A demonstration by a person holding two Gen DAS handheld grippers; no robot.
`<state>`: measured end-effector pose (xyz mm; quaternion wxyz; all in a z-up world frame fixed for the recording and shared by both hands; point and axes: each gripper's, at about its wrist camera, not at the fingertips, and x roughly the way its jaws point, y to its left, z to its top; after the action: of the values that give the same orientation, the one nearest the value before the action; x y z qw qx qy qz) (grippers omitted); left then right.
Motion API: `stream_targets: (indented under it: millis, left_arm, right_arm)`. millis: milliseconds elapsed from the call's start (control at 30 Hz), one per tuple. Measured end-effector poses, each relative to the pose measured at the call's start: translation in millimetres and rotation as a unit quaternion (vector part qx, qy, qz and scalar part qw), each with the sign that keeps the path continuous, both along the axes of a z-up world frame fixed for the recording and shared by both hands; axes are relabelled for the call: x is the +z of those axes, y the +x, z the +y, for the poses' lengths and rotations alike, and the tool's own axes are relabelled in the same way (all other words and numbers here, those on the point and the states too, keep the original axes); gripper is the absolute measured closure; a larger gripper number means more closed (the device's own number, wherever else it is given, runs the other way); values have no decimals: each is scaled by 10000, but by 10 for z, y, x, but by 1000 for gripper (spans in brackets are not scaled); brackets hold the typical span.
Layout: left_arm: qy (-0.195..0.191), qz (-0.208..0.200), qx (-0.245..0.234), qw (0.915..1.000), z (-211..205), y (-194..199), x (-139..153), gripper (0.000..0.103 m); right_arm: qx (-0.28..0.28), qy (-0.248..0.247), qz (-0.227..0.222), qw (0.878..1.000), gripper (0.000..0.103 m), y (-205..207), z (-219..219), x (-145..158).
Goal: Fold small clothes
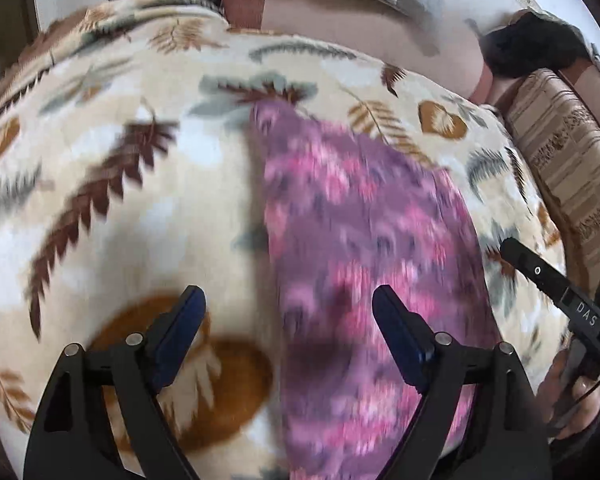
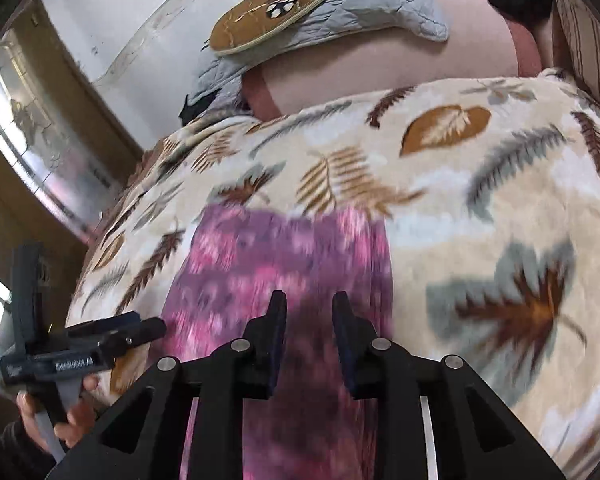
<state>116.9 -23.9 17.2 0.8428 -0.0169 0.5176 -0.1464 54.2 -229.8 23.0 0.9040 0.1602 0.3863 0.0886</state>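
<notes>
- Blanket (image 2: 480, 208): leaf-print fleece over the bed, my work surface.
- Cloth (image 1: 360, 220): purple-pink piece lying flat on it as a long strip; I judge it light, limp and wrinkle-prone, best pinched at an end corner.
- Left gripper (image 1: 288, 312): jaws wide apart, empty.
- Right gripper (image 2: 309, 314): jaws slightly parted, gripping nothing.

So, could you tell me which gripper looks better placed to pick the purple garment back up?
Probably the right gripper: it sits centred over the purple garment, jaws slightly apart with nothing between them. The left gripper stands wide open over the garment's left edge, half above the leaf-print blanket.
</notes>
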Motion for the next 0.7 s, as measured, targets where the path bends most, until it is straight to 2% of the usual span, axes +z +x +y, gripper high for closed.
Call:
stream_targets:
  millis: [67,200,233,267,333,400,467,500,533,633,700]
  left_arm:
    - [155,-16,67,9999,-97,159,-14,16]
    - [320,210,164,9991,-159,325,-154,16]
    - [327,286,182,9989,-169,352,-183,16]
    - [300,294,180,9990,-194,369,-183,16]
    - [317,203,150,9992,-223,361,-169,16]
    - [491,80,105,9987,-260,369,-188,16]
    - [600,160,66,9981,-296,414,-256,16]
    - [577,194,78,9981,-298,424,-269,16]
    - [539,205,103,9983,-291,427,-272,16]
    - [574,140,72,9982,-294,414,-256,16]
    - [608,107,45,9981,-302,415,-256,16]
  right_arm:
    - [-194,-197,119,9995,69,152,-14,-61]
    - [-526,-198,648,9963,68,499,-121,-321]
    - [-481,-62,727,9962,90,536,-136,-370]
    - [-356,131,680,9970,99,534,-145,-388]
    - [-457,178,379,9981,99,483,-201,-321]
    - [-597,224,531,9966,99,518,-265,-403]
    - [-569,-9,841,9948,97,582,-262,-528]
    - [-559,-54,808,9951,95,560,-258,-518]
    - [-560,-48,737,9957,89,526,-256,-469]
    - [-450,166,427,9979,89,362,-255,-262]
    - [-262,190,150,9994,81,232,-204,-132]
